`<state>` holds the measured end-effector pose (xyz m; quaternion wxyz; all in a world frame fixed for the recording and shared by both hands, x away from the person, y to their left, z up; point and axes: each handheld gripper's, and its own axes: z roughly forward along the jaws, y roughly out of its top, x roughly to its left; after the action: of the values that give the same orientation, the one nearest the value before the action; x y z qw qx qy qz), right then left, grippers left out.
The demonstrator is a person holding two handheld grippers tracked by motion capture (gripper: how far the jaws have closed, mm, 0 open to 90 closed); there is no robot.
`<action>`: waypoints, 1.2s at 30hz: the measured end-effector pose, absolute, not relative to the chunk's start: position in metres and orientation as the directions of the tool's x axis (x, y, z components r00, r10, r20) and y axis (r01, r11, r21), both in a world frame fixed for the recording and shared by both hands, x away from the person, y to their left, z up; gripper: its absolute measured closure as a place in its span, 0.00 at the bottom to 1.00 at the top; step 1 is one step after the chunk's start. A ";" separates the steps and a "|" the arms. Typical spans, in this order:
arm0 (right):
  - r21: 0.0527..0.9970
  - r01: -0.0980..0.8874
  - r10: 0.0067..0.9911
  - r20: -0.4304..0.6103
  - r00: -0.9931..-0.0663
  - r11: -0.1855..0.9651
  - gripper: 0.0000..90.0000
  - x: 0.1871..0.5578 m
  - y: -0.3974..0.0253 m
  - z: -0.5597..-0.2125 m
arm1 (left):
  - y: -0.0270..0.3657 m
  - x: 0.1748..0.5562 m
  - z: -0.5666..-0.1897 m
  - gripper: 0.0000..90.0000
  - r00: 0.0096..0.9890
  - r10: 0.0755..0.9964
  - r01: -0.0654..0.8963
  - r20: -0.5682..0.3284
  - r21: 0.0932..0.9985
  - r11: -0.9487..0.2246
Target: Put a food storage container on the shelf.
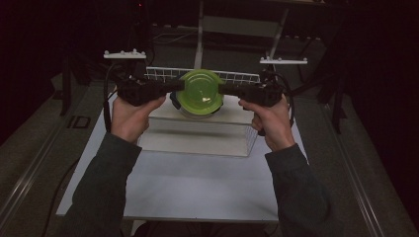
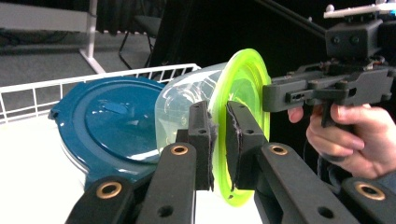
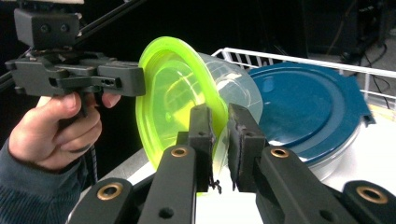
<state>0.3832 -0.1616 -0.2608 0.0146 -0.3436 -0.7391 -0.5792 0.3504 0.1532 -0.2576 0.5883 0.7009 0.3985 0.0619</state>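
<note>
Two grippers clamp green lid (image 1: 200, 91); blue lid (image 2: 119, 123) behind.

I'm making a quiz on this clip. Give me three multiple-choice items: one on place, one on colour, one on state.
1. Where is the blue lid?
A. in the wire basket
B. on the floor
C. in a hand

2. What colour is the lid that both hand-held grippers grip?
A. red
B. green
C. white

3. How is the left hand-held gripper?
A. wide open
B. lying on the table
C. shut on the green lid's rim

Key: 1 A, it rests by the basket's white wires. 2 B, bright green. 3 C, its jaws pinch the rim, as the right hand-held gripper does opposite.
</note>
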 end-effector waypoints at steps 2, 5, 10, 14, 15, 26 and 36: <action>0.838 0.539 0.504 0.431 -0.749 0.086 0.89 0.390 -0.160 -0.260 | 0.155 0.359 -0.259 0.91 0.659 0.627 0.504 -0.415 0.862 0.041; 0.817 0.573 0.500 0.471 -0.727 0.065 0.89 0.403 -0.158 -0.259 | 0.159 0.372 -0.262 0.91 0.638 0.612 0.532 -0.466 0.842 0.087; 0.812 0.581 0.531 0.472 -0.704 0.049 0.86 0.417 -0.152 -0.257 | 0.155 0.381 -0.264 0.86 0.619 0.653 0.499 -0.437 0.860 0.104; 0.816 0.576 0.566 0.454 -0.688 0.045 0.83 0.424 -0.147 -0.258 | 0.151 0.389 -0.265 0.82 0.615 0.674 0.478 -0.409 0.873 0.093; 0.811 0.585 0.582 0.461 -0.670 0.032 0.83 0.429 -0.146 -0.259 | 0.150 0.392 -0.265 0.82 0.613 0.676 0.476 -0.409 0.874 0.097; 0.795 0.606 0.606 0.494 -0.624 -0.024 0.75 0.445 -0.140 -0.265 | 0.147 0.413 -0.272 0.64 0.579 0.718 0.471 -0.387 0.877 0.093; 0.801 0.598 0.633 0.476 -0.610 -0.026 0.64 0.446 -0.140 -0.265 | 0.146 0.417 -0.276 0.57 0.578 0.703 0.503 -0.414 0.860 0.093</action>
<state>0.4464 -0.1400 -0.2652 -0.0158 -0.4411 -0.6977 -0.5643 0.4174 0.1457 -0.2760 0.5855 0.6680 0.4513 0.0857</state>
